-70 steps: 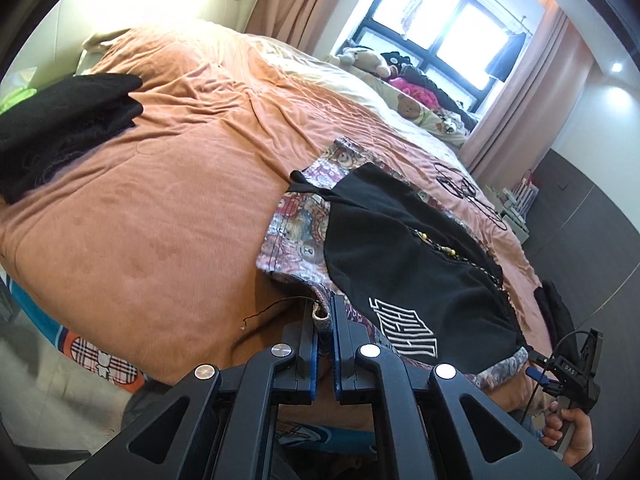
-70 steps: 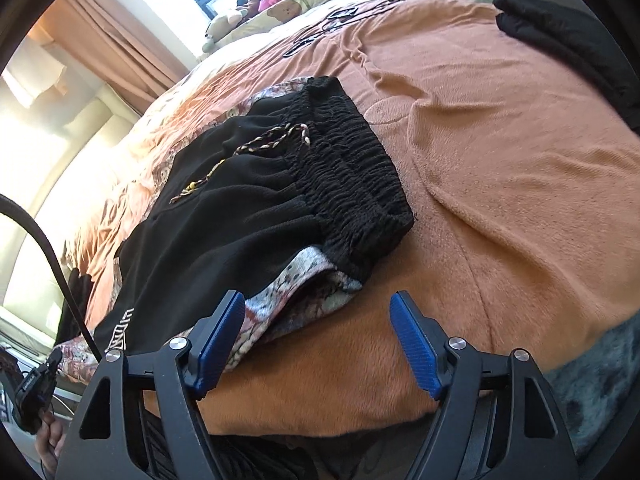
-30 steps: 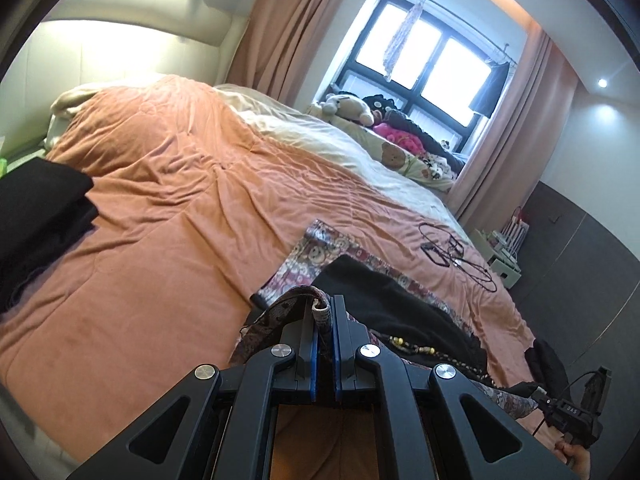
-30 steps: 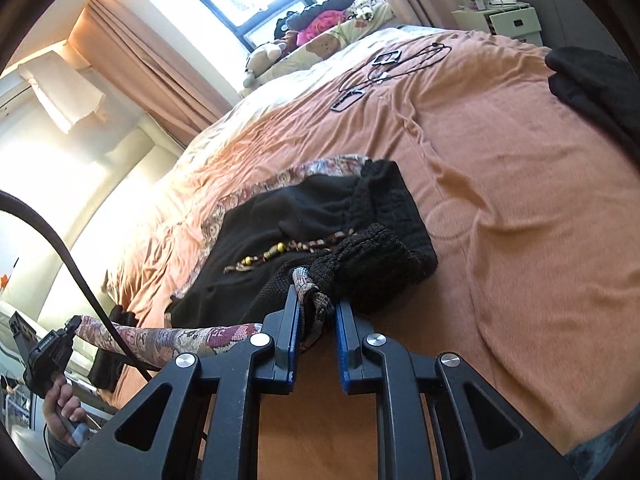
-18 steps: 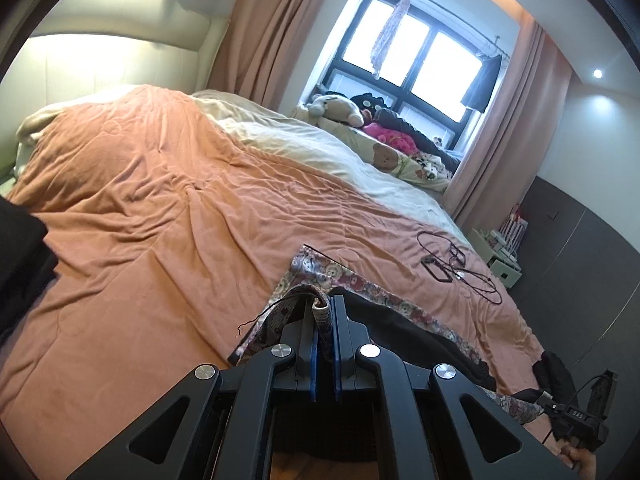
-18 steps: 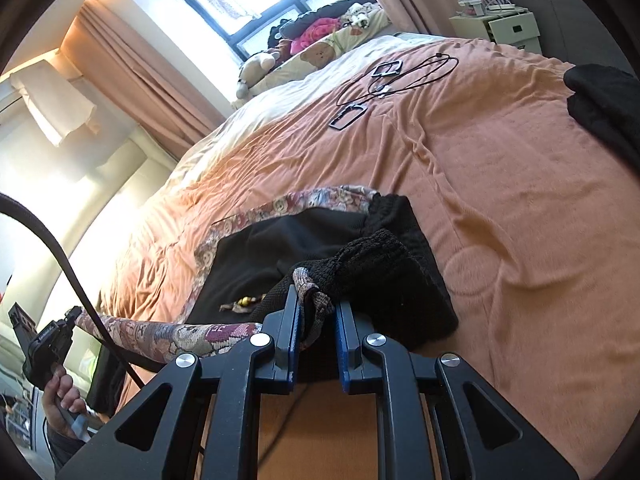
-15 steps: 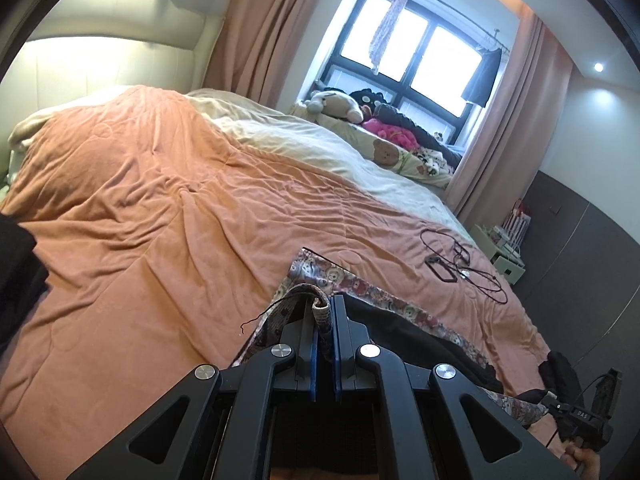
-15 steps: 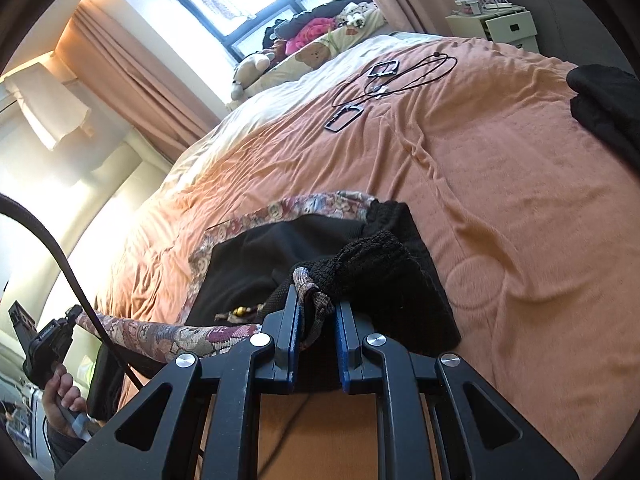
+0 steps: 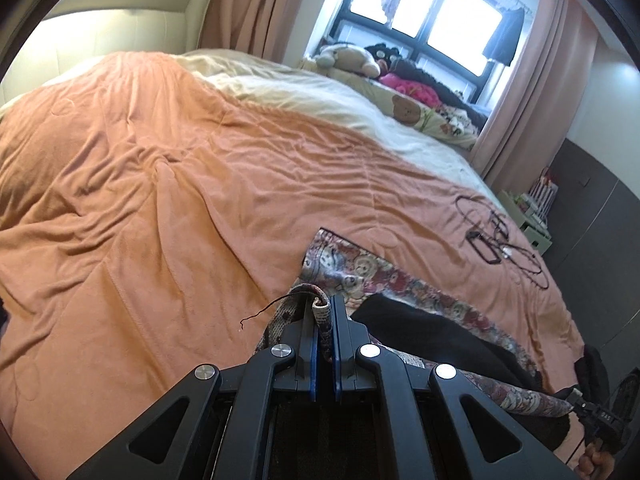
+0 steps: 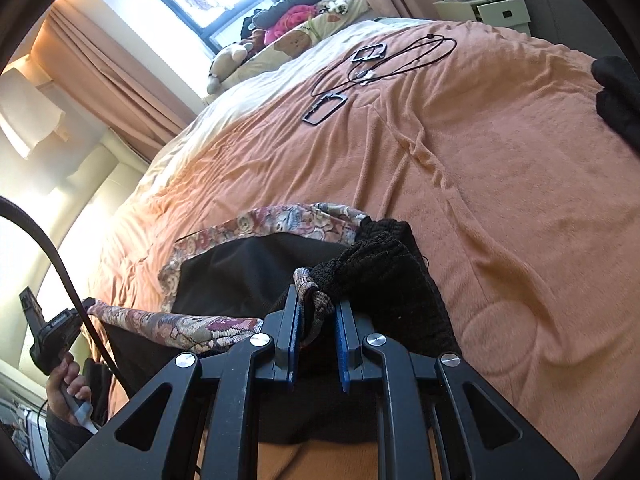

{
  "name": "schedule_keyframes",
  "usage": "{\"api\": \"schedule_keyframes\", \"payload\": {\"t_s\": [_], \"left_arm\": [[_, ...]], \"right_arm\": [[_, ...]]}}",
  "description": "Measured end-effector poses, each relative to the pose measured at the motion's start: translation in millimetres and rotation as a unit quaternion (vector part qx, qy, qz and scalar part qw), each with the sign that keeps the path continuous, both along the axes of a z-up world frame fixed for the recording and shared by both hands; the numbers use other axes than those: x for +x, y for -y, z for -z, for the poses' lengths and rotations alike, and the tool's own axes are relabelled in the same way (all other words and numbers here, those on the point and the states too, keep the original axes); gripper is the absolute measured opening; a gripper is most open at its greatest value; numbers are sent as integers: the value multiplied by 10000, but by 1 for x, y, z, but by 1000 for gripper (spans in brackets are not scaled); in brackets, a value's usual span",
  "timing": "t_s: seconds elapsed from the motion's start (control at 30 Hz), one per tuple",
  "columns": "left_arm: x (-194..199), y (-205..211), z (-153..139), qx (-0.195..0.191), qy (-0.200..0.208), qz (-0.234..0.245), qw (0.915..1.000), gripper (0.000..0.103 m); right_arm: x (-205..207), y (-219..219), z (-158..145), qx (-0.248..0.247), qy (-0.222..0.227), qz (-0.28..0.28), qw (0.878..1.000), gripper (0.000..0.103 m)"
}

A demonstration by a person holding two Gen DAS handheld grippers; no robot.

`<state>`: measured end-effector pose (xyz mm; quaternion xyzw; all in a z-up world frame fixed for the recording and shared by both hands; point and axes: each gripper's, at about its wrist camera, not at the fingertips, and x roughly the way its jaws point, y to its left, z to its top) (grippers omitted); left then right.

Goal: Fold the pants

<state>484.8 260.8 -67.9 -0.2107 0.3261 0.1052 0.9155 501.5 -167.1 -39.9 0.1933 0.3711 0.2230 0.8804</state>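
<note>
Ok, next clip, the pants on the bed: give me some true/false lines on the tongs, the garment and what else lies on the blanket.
1. The left tongs are shut on the pants. True.
2. The right tongs hang open over bare blanket. False: shut on the pants' edge.
3. Black cables lie on the orange blanket. True.
4. The pants lie flat. False: the near edge is lifted.
</note>
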Motion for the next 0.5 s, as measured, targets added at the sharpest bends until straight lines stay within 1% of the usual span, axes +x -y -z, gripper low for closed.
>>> {"api": "schedule_keyframes", "payload": {"t_s": [0.13,0.17,0.2,0.23,0.27,0.3,0.33,0.37,0.4,0.43,0.47,0.5], "left_arm": [[26,-7,22,-100,-347,36,9993,6],[33,-8,27,-115,-462,45,9989,7],[40,-9,33,-107,-606,33,9981,9],[44,-11,36,-78,-720,-5,9974,16],[47,-12,39,8,-863,-101,9962,27],[47,-12,40,59,-901,-132,9958,34],[46,-14,40,68,-879,-129,9960,49],[43,-16,38,67,-804,-122,9967,62],[40,-17,35,78,-747,-124,9971,66],[37,-18,33,124,-699,-132,9974,68],[36,-18,31,169,-708,-120,9973,68],[34,-19,31,217,-746,-78,9970,68]], "right_arm": [[15,-7,5,-58,-95,70,9999,14],[18,-8,6,-121,-107,82,9998,15],[22,-12,7,-281,-145,123,9994,18],[25,-14,7,-410,-201,161,9988,19],[27,-17,7,-457,-230,161,9986,20],[28,-19,4,-447,-230,128,9987,23],[27,-21,1,-426,-215,78,9988,32],[26,-22,-2,-397,-166,23,9991,38],[21,-21,-8,-437,-17,61,9990,59],[16,-20,-14,-486,151,139,9986,75],[13,-18,-18,-510,289,183,9981,77],[9,-16,-22,-484,386,154,9980,78]]}}
